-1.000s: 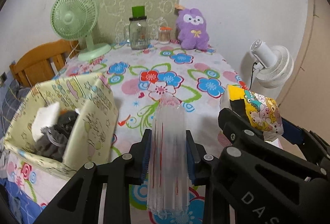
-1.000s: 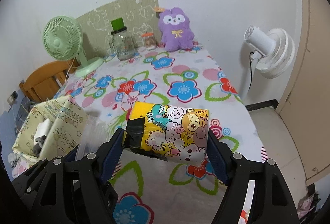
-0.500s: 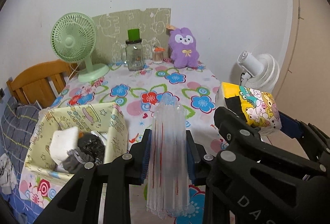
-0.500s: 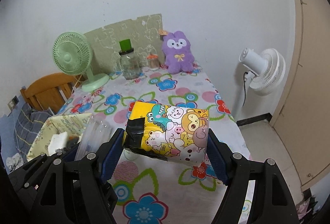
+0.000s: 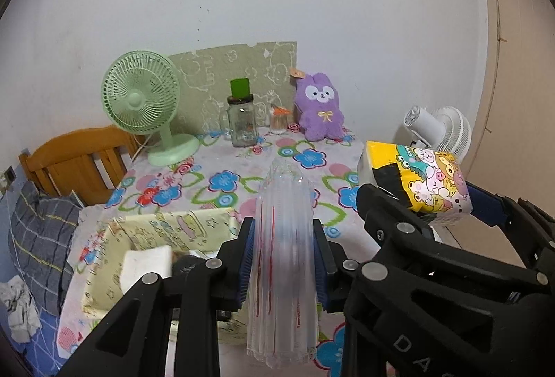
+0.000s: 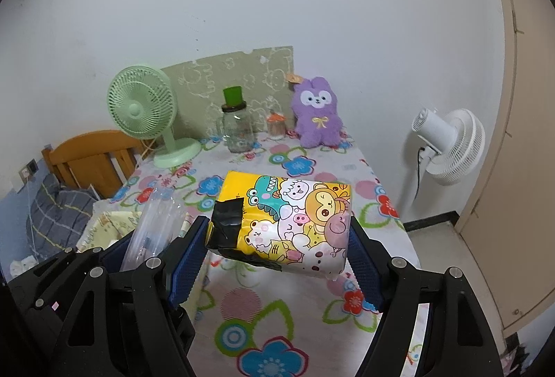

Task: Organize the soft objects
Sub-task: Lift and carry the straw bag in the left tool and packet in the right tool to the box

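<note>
My left gripper (image 5: 282,255) is shut on a clear plastic sleeve of cups (image 5: 282,266), held upright above the floral table (image 5: 222,165). My right gripper (image 6: 279,248) is shut on a yellow cartoon-print tissue pack (image 6: 288,217), lifted well over the tablecloth; the same pack (image 5: 416,179) shows at the right of the left wrist view. A pale yellow fabric box (image 5: 114,255) at the table's near left holds a white soft item (image 5: 147,264) and dark cloth. A purple plush bunny (image 6: 317,117) sits upright at the far edge.
A green desk fan (image 6: 145,110), a glass jar with green lid (image 6: 237,125) and a small orange-lidded jar (image 6: 275,125) stand along the back by a green board. A white floor fan (image 6: 447,144) is right of the table; a wooden chair (image 6: 90,158) and bedding are left.
Both grippers have risen and drawn back with their loads, so the table and box now sit lower and farther. Grips are unchanged.
</note>
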Demonstrator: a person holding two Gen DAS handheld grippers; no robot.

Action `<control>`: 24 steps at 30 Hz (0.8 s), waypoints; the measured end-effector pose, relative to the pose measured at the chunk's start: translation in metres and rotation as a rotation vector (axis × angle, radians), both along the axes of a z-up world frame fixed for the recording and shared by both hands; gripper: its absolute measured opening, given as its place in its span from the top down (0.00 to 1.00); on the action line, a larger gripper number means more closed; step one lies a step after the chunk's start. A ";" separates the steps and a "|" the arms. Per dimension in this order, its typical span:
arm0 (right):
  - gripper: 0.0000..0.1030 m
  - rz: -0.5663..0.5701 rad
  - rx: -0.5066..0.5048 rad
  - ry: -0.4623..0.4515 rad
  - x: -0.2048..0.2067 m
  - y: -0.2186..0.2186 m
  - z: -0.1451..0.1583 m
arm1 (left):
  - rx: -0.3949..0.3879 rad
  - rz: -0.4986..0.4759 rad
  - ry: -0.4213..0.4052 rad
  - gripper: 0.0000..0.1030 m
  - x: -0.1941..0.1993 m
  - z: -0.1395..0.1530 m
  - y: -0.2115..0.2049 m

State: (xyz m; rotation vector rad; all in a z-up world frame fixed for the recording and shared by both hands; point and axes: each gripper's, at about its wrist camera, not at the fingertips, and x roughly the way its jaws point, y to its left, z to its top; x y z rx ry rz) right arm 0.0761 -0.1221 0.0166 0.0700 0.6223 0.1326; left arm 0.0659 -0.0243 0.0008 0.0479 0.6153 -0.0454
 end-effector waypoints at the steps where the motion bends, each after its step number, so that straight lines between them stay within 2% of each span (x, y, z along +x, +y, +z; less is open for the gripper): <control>1: 0.24 0.006 0.001 -0.002 0.001 0.004 0.002 | -0.001 0.002 -0.002 0.71 0.000 0.001 0.003; 11: 0.24 0.060 0.006 -0.004 0.011 0.039 0.005 | 0.001 0.033 -0.006 0.71 0.007 0.003 0.039; 24: 0.24 0.117 -0.003 0.015 0.030 0.084 -0.004 | 0.000 0.053 0.019 0.71 0.021 -0.006 0.078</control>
